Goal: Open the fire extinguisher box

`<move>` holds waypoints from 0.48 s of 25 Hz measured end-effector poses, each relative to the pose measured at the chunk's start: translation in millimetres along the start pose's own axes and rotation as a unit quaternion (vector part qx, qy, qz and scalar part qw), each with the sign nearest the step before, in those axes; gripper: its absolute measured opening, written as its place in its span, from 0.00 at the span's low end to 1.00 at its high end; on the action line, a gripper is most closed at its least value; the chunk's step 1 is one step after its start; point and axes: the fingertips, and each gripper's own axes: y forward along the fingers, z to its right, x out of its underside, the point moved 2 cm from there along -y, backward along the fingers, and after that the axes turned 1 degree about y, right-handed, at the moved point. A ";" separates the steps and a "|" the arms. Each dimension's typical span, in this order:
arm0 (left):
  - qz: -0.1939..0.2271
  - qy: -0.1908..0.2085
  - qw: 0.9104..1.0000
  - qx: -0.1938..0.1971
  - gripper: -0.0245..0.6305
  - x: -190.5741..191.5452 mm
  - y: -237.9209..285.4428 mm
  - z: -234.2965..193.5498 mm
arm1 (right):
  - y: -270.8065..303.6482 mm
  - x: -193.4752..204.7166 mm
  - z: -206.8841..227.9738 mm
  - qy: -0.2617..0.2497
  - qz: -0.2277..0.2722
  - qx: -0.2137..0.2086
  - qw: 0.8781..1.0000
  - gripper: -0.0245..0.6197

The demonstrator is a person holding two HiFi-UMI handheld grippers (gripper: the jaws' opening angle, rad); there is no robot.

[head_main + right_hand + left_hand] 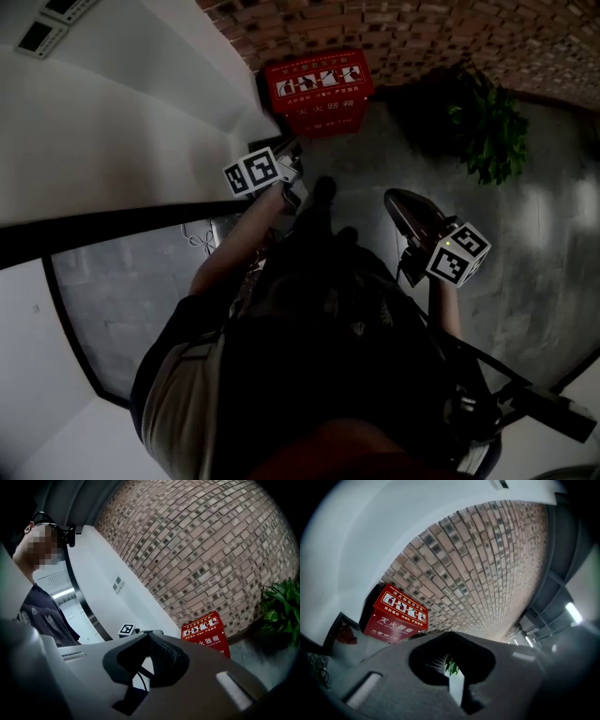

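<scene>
The red fire extinguisher box (317,92) stands on the grey floor against the brick wall, with its lid down. It also shows in the left gripper view (396,616) and the right gripper view (206,632). My left gripper (292,175) is held out toward the box, well short of it, and its jaws (451,637) are shut with nothing between them. My right gripper (405,202) hangs further right and further from the box. Its jaws (149,635) are closed together and hold nothing. The left gripper's marker cube (126,629) shows beyond them.
A potted green plant (492,131) stands right of the box by the brick wall (422,28). A white curved wall (122,112) with a black rail (94,230) runs along the left. A person in a dark shirt (44,616) shows at the left of the right gripper view.
</scene>
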 end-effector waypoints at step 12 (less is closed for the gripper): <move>-0.010 -0.111 0.991 -0.076 0.04 -41.3 82.5 -136.8 | 117.6 -57.6 37.0 0.013 -0.035 0.000 0.999 0.04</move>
